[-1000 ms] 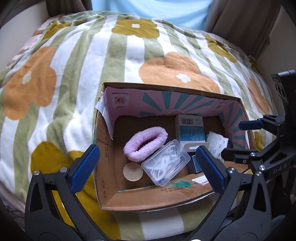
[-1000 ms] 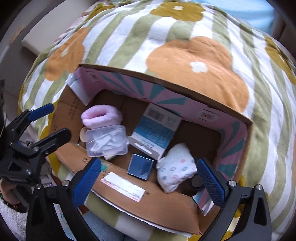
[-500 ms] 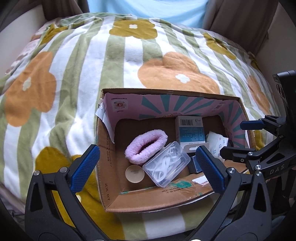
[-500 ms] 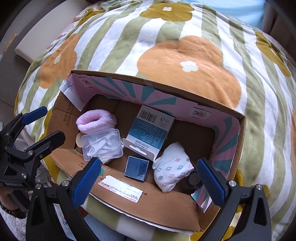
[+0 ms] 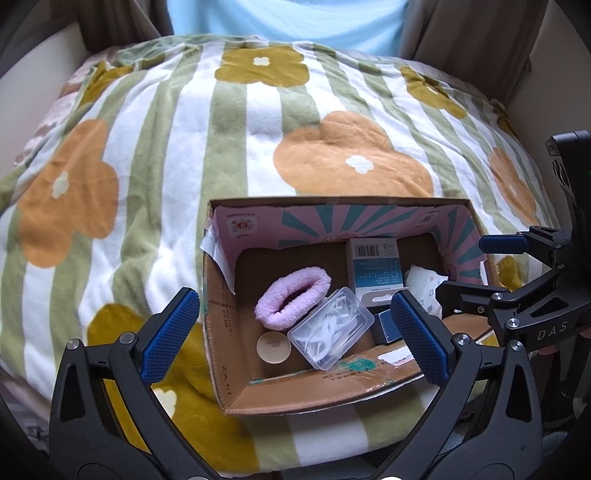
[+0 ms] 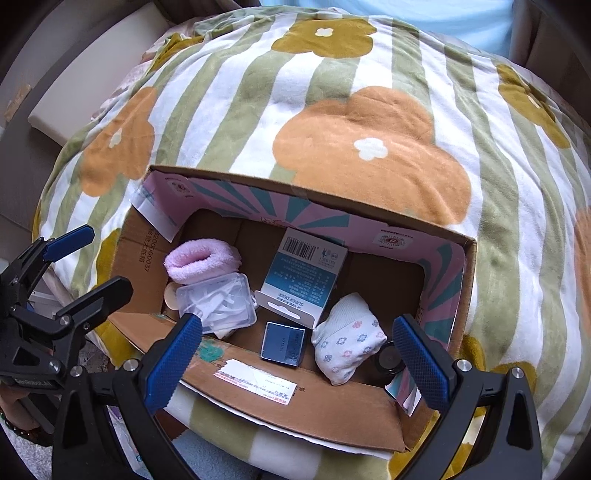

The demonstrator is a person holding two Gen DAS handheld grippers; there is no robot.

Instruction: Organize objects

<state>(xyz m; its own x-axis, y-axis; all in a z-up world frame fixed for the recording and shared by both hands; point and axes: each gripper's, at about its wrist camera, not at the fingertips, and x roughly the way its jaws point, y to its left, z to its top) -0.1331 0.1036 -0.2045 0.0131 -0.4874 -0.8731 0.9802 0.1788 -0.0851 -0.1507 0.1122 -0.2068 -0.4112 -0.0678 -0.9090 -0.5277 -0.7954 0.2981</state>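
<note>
An open cardboard box [image 5: 218, 332] [image 6: 306, 402] lies on a flowered blanket. Inside are a pink fuzzy roll [image 5: 293, 297] [image 6: 199, 260], a clear plastic case of white pieces [image 5: 330, 328] [image 6: 218, 301], a round beige lid [image 5: 273, 348], a blue-white carton [image 5: 375, 267] [image 6: 306, 277], a small dark blue box [image 6: 283, 343], a flower-print white sock [image 6: 347, 341] and a black round cap [image 6: 388, 358]. My left gripper [image 5: 295, 332] is open and empty above the box's near left. My right gripper [image 6: 297, 350] is open and empty above the near right.
The striped flowered blanket [image 5: 258, 129] [image 6: 351, 110] covers a bed around the box. A cream ledge [image 6: 85, 70] lies at the left. Curtains [image 5: 472, 33] and a light blue panel [image 5: 288, 18] stand behind. Each gripper shows in the other's view, the right one [image 5: 517, 266] and the left one [image 6: 77, 258].
Both grippers have pulled back and up from the box, so it looks smaller and lower. The objects inside have not moved. Both stay open.
</note>
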